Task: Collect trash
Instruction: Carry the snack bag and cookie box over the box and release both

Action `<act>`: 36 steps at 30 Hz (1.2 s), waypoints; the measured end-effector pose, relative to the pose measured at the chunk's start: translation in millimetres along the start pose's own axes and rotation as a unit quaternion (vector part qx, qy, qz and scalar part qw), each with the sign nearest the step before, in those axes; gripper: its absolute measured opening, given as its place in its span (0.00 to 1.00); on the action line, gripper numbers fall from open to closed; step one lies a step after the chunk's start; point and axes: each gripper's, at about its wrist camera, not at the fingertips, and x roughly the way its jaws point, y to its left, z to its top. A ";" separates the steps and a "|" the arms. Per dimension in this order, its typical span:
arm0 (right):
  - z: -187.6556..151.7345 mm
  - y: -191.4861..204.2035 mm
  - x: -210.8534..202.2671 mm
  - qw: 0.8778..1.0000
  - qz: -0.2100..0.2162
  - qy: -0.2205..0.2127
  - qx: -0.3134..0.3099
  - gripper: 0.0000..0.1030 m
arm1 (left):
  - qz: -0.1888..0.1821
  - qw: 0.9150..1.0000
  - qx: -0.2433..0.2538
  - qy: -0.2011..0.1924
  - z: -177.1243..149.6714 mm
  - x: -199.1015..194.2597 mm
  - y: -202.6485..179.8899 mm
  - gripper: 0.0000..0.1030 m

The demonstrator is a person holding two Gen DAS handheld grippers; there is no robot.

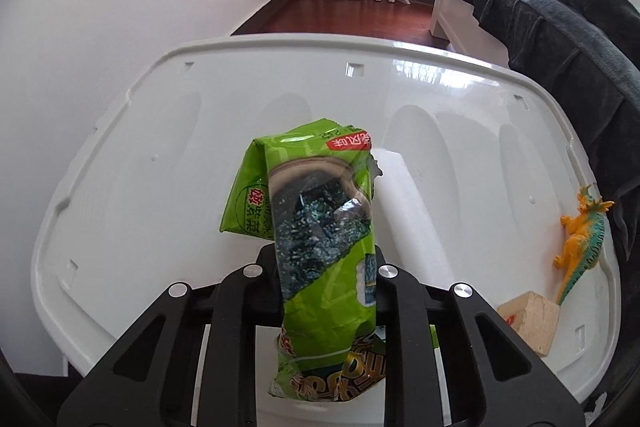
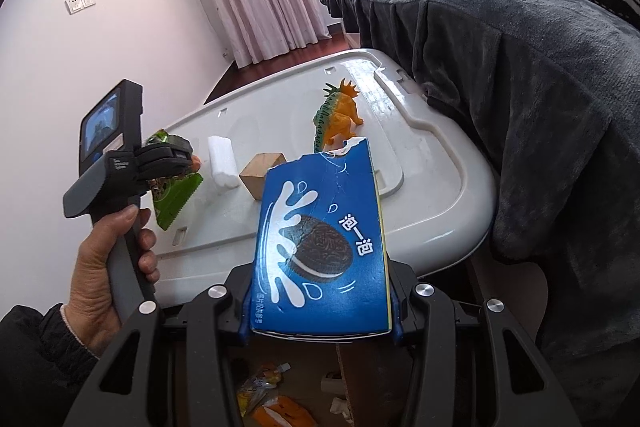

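Observation:
My left gripper (image 1: 326, 267) is shut on a green seaweed snack wrapper (image 1: 320, 227) and holds it above the white plastic lid (image 1: 160, 147). The same gripper (image 2: 176, 155) and wrapper (image 2: 174, 199) show at the left of the right wrist view. My right gripper (image 2: 320, 307) is shut on a torn blue Oreo box (image 2: 320, 247), held upright over a cardboard box (image 2: 360, 379) with several wrappers (image 2: 264, 387) inside. A white foam piece (image 1: 408, 211) lies on the lid behind the green wrapper; it also shows in the right wrist view (image 2: 222, 161).
An orange and green toy dinosaur (image 2: 338, 111) and a wooden block (image 2: 262, 175) stand on the lid (image 2: 432, 195); both show at the right in the left wrist view, dinosaur (image 1: 580, 243), block (image 1: 528, 319). A dark blanket-covered bed (image 2: 520, 87) borders the lid's right side.

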 end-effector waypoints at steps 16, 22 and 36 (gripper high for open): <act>-11.5 32.7 -2.7 0.997 0.001 -0.021 -0.068 0.46 | -0.008 0.998 0.040 -0.055 -23.9 -80.2 45.1 0.19; -24.0 51.8 -6.3 0.994 0.007 -0.019 -0.105 0.46 | -0.028 0.997 0.067 -0.041 -82.0 -105.0 66.5 0.19; -86.9 77.8 -28.1 0.993 0.025 0.018 -0.116 0.46 | -0.052 0.991 0.118 0.039 -207.8 -119.4 97.7 0.19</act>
